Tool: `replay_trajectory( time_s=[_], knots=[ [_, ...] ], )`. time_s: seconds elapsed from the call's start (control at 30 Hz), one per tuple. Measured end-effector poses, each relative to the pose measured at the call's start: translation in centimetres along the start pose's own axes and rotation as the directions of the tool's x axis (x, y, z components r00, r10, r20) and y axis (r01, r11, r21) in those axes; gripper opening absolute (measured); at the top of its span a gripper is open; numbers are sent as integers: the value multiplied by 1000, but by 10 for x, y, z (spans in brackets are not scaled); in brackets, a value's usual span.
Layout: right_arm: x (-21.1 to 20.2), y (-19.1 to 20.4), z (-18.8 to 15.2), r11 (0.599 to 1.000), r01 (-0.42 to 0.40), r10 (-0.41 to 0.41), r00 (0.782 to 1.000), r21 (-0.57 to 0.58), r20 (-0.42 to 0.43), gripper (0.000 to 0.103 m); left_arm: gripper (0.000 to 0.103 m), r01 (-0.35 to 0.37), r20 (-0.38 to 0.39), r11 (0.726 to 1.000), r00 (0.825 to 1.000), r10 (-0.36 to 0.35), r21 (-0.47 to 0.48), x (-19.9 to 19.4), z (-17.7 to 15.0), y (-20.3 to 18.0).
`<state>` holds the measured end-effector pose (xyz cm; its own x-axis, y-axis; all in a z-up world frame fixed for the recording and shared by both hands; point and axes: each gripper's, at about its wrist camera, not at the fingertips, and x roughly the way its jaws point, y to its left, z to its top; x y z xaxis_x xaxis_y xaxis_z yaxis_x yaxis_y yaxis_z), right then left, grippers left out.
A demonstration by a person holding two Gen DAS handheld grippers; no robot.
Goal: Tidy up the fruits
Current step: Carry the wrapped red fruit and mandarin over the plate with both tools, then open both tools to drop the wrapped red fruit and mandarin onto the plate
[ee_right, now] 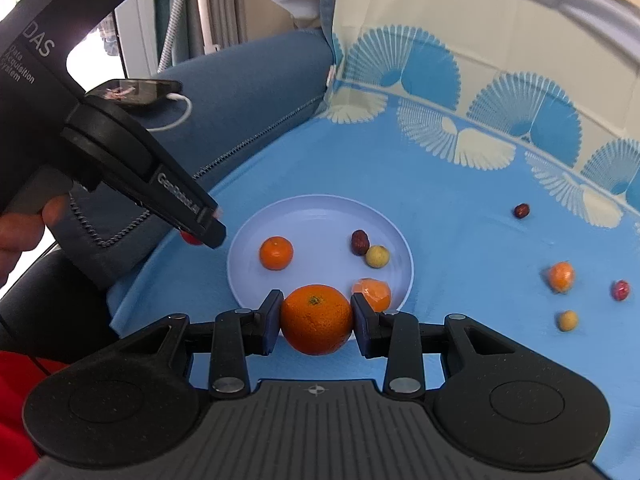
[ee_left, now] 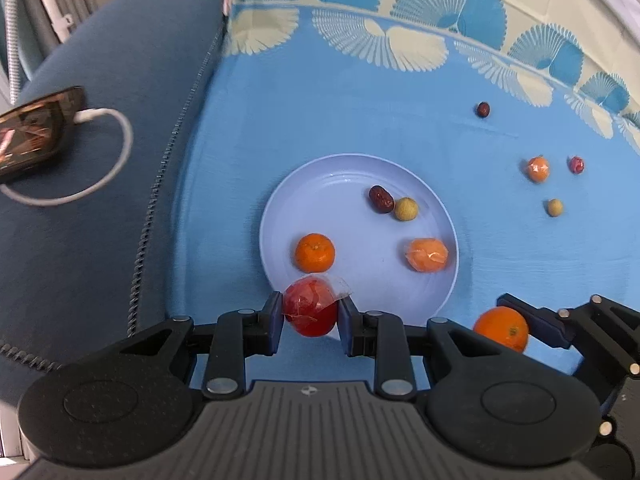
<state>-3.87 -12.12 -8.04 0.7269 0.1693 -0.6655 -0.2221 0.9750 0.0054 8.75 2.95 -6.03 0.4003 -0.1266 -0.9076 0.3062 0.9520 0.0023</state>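
Note:
A pale blue plate point(ee_left: 400, 300) point(ee_right: 320, 212) lies on the blue cloth. In it are a mandarin point(ee_left: 315, 252) point(ee_right: 276, 253), a wrapped orange fruit point(ee_left: 427, 254) point(ee_right: 374, 292), a red date point(ee_left: 381, 199) point(ee_right: 359, 241) and a small yellow fruit point(ee_left: 406, 208) point(ee_right: 377, 256). My left gripper point(ee_left: 311, 314) is shut on a red wrapped fruit point(ee_left: 310, 310) at the plate's near left rim. My right gripper point(ee_right: 316, 318) is shut on an orange point(ee_right: 316, 319) point(ee_left: 502, 327) at the plate's near edge.
Loose on the cloth to the right lie a dark date point(ee_left: 483, 109) point(ee_right: 521, 211), a wrapped orange fruit point(ee_left: 537, 169) point(ee_right: 561, 276), a red date point(ee_left: 576, 165) point(ee_right: 620, 290) and a small yellow fruit point(ee_left: 555, 207) point(ee_right: 567, 320). A phone with a white cable point(ee_left: 36, 128) point(ee_right: 136, 92) lies on the blue cushion at left.

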Motion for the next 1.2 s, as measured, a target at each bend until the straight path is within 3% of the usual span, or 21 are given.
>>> replay_trajectory(
  time_s=[0.47,0.53,0.6,0.67,0.8,1.07,1.2],
  knots=[
    [83,-19,11,999,-26,28,994,19,-101,39,31,-15,-71,1000,997,17,28,75,40,-7],
    [88,-22,15,999,-31,33,994,21,-104,40,47,-12,-63,1000,998,13,28,78,44,-6],
    [93,-25,20,999,-37,40,994,24,-99,57,86,-13,-16,999,1000,13,33,72,48,-5],
    [93,-27,25,999,-31,33,996,17,-88,74,102,-45,46,999,998,43,29,59,49,-5],
    [76,-28,27,1000,13,-12,997,14,-71,91,103,-78,71,996,995,74,48,34,41,-4],
    [3,-8,-10,999,-8,13,993,44,-116,100,103,-99,4,995,995,99,-23,-14,-28,1],
    [-27,6,-16,1000,24,-24,998,-2,-65,102,103,-156,61,988,986,155,15,-38,-56,-4]
  ],
)
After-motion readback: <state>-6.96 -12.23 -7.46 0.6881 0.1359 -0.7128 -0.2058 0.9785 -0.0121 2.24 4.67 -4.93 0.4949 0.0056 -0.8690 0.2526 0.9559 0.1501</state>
